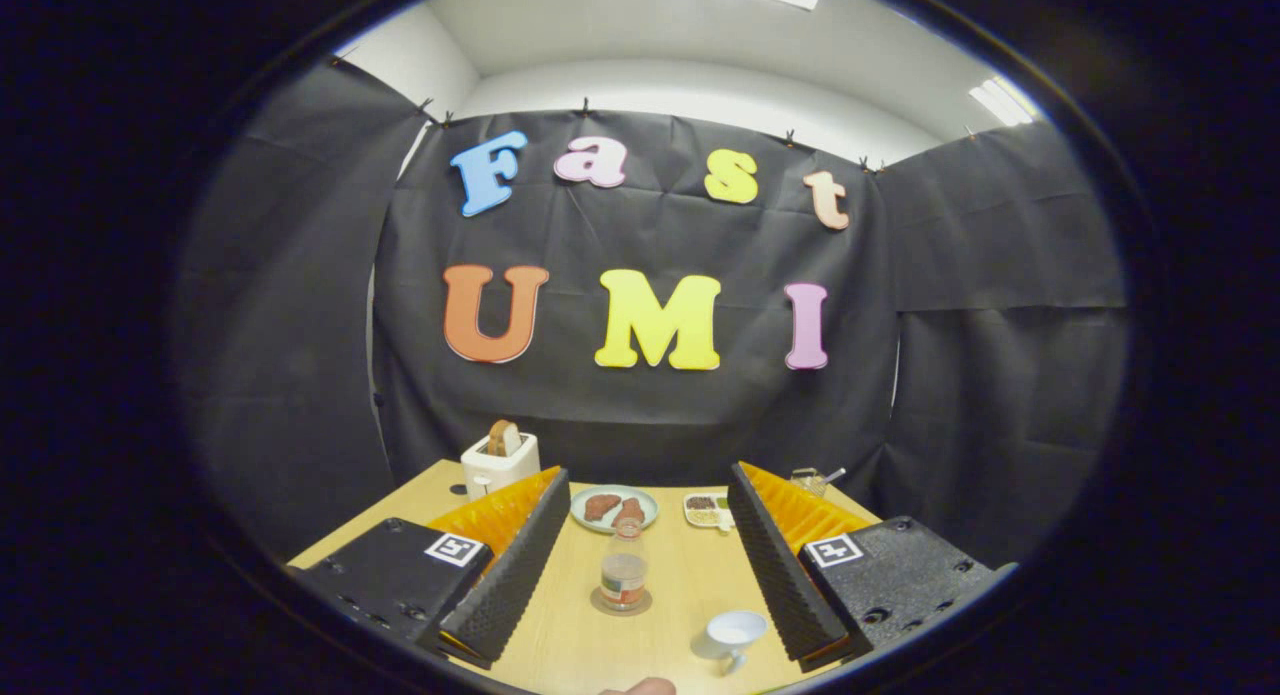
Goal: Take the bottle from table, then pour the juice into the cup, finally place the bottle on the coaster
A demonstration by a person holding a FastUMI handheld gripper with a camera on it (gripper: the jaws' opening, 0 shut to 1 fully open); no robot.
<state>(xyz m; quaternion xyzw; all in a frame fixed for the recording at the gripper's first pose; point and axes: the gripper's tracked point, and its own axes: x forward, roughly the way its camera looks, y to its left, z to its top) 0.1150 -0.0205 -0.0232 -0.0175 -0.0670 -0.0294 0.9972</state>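
Between the two fingers and a little ahead of them, the bottle [623, 567] stands upright on the desk [680, 575], seated on a round coaster [620, 604], so it looks set either as the start or the finished end of the task; which one I cannot tell from this moment alone. Its cap is on and some juice shows low inside it. The gripper [640, 565] holds its fingers wide apart, touching nothing, framing the bottle as if lined up on it. Nearer and just inside the right finger sits the cup [735, 632], pale with a small handle, placed close to the bottle, probably to keep the pour short. Beyond the bottle lie a plate [614, 507] with brownish food and a small divided tray [708, 511], with a white toaster [499, 462] holding bread at the far corner beside the left finger. Something small and rounded [640, 686] pokes in nearest the camera; I cannot say what it is. Light wood forms the desk top, black cloth walls close the booth, and ceiling lights glow above
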